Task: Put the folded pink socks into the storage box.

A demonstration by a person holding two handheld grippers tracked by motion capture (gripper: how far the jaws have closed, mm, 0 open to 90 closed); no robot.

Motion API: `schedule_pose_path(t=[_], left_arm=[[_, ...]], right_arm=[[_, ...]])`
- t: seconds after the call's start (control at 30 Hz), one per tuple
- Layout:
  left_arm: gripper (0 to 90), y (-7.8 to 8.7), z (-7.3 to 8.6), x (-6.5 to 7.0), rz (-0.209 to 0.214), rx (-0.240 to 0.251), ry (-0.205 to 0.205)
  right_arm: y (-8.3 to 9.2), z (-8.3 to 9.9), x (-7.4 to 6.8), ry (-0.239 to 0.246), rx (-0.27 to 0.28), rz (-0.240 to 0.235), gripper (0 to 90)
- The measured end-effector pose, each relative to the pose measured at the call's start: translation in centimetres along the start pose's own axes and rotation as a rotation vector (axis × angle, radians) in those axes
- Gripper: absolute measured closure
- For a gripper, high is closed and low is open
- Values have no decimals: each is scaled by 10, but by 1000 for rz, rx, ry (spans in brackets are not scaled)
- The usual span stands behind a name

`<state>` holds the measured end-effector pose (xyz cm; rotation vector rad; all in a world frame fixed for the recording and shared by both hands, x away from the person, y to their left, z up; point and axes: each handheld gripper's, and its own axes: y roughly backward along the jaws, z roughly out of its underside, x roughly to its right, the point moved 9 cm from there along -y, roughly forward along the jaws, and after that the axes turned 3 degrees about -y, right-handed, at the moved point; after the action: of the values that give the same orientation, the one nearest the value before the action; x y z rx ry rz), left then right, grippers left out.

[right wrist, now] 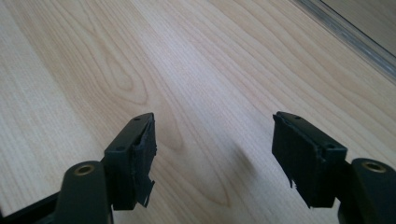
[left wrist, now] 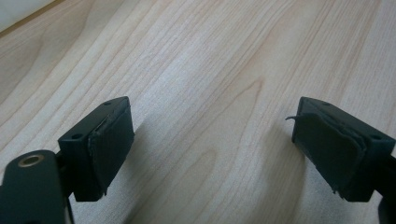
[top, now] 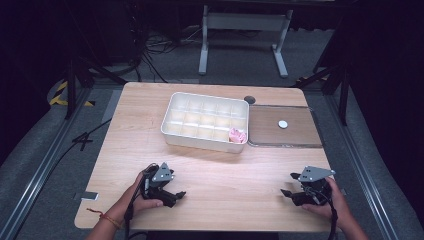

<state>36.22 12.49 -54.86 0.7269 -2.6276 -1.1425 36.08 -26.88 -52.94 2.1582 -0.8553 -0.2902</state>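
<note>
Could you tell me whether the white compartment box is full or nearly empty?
Nearly empty: the white compartment box holds one pink item in its near right corner compartment; the others look bare.

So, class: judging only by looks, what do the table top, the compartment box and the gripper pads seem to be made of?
Table top: pale wood or wood-look laminate, matt; grain lines run across it. Compartment box: probably white plastic, smooth, with thin moulded dividers. Left gripper pads: likely black rubber or foam sheet, dull, frayed at the edges.

The left gripper (top: 176,194) and right gripper (top: 286,189) are held low at the near edge, jaws spread wide, empty.
</note>
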Motion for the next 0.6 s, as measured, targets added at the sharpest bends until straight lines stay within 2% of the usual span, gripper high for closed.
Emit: schedule_pose_path(t=[0.13,0.33,0.43,0.5,0.53,0.6], left_arm=[[130,0,0,0,0,-1,-1],[130,0,0,0,1,0,0],[129,0,0,0,1,-1,0],[130,0,0,0,1,0,0],[129,0,0,0,1,0,1],[130,0,0,0,1,-1,1]], right_arm=[[2,8,0,-22,23,3,312],[0,20,0,-90,53,-5,297],[1,22,1,-101,66,-6,285],[0,25,2,-142,108,-11,260],[0,26,5,-165,103,5,236],[1,27,5,-172,103,11,235]])
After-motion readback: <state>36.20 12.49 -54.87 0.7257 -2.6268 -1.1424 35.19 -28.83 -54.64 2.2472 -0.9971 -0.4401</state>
